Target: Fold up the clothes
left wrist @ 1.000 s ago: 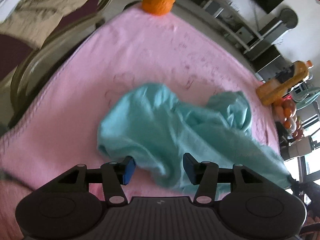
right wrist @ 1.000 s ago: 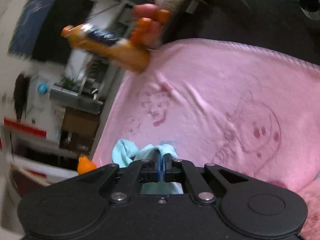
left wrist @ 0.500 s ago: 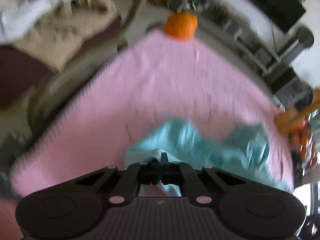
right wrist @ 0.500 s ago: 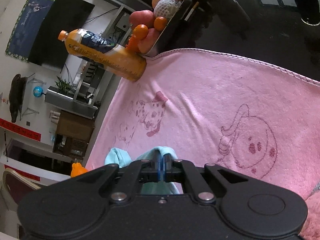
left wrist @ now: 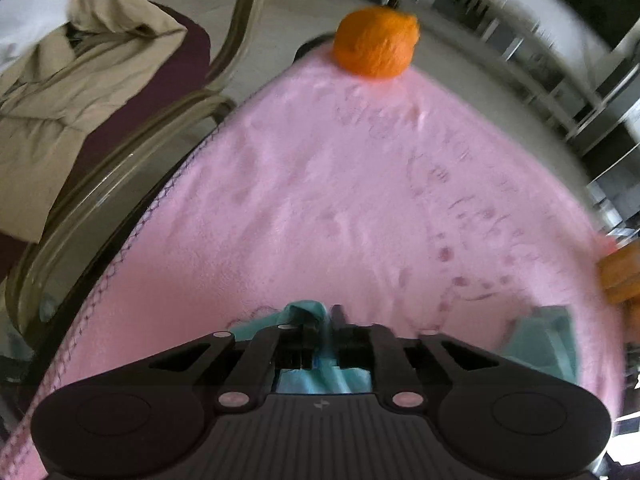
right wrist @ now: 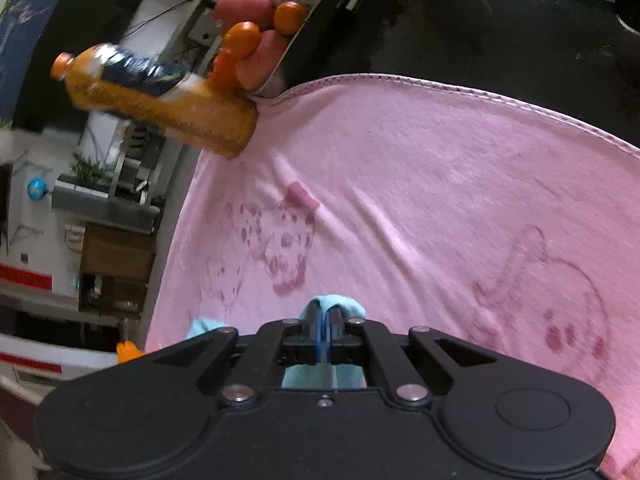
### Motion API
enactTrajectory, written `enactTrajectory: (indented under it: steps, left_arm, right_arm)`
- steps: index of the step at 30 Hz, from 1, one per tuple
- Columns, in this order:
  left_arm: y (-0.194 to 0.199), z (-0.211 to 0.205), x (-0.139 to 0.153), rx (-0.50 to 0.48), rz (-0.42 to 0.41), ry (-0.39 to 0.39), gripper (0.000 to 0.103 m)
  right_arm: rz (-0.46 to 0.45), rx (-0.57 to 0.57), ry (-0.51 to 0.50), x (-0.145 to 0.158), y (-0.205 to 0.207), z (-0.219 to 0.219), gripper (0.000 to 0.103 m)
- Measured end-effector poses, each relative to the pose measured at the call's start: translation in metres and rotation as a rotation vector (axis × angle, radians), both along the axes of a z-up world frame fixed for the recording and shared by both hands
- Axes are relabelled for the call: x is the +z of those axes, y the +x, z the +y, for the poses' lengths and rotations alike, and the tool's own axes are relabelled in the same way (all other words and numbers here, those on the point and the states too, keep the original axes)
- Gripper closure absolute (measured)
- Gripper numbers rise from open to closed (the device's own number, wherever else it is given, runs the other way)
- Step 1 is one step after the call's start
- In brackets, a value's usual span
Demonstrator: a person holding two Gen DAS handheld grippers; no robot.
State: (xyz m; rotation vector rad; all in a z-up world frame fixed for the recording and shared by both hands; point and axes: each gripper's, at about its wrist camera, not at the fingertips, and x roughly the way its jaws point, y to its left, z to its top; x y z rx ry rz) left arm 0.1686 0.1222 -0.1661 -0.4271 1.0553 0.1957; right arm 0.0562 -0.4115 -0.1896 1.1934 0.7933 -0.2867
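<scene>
Between left gripper (left wrist: 329, 322) jaws, teal cloth (left wrist: 304, 312) now — earlier loose, jaws wide.

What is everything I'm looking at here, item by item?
Teal garment: one, teal, pinched in both tongs over the blanket.
Pink blanket: one, pink with darker animal drawings, spread over the table.
Orange ball: one, orange, fuzzy, at the blanket's far corner.
Juice bottle: one, orange with a dark label, at the blanket's edge.
Fruit tray: one, dark, holding oranges and reddish fruit, behind the bottle.
Beige coat: one, on a chair left of the table.
Left tongs: black, jaws nearly together on the garment, just eased slightly.
Right tongs: black, shut on the garment.
</scene>
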Motion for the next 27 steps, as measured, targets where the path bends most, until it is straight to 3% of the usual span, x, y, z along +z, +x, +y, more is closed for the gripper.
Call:
enactTrajectory:
  steps: [2, 4, 7, 12, 15, 17, 20, 24, 27]
  left_arm:
    - [0.002, -0.004, -0.004, -0.034, 0.030, 0.024, 0.080]
    - [-0.014, -0.003, 0.001, -0.060, -0.005, 0.011, 0.065]
    - [-0.048, 0.002, 0.014, -0.065, -0.061, -0.052, 0.064]
    - [-0.104, -0.006, 0.023, -0.092, -0.134, -0.241, 0.061]
    - [-0.110, -0.020, 0.000, -0.112, -0.105, -0.371, 0.061]
    - [-0.104, -0.029, -0.013, -0.113, -0.069, -0.373, 0.063]
    - [-0.096, -0.031, -0.025, -0.084, -0.048, -0.441, 0.063]
    - [-0.085, -0.034, -0.020, -0.090, -0.065, -0.370, 0.074]
    - [-0.076, -0.037, -0.007, -0.117, -0.098, -0.363, 0.075]
  right_arm:
    - [0.020, -0.010, 0.003, -0.006, 0.008, -0.003, 0.101]
    - [0.035, -0.009, 0.020, -0.011, 0.010, -0.003, 0.101]
    - [0.042, 0.015, 0.017, -0.012, 0.011, -0.001, 0.101]
    - [0.026, 0.026, 0.033, -0.012, 0.010, 0.000, 0.100]
    - [0.022, 0.033, 0.035, -0.011, 0.010, 0.001, 0.100]
    - [0.019, 0.037, 0.036, -0.011, 0.010, 0.001, 0.100]
    - [0.017, 0.041, 0.038, -0.011, 0.009, 0.001, 0.100]
    - [0.012, 0.042, 0.050, -0.012, 0.009, 0.000, 0.100]
    - [0.000, 0.056, 0.048, -0.010, 0.011, 0.001, 0.099]
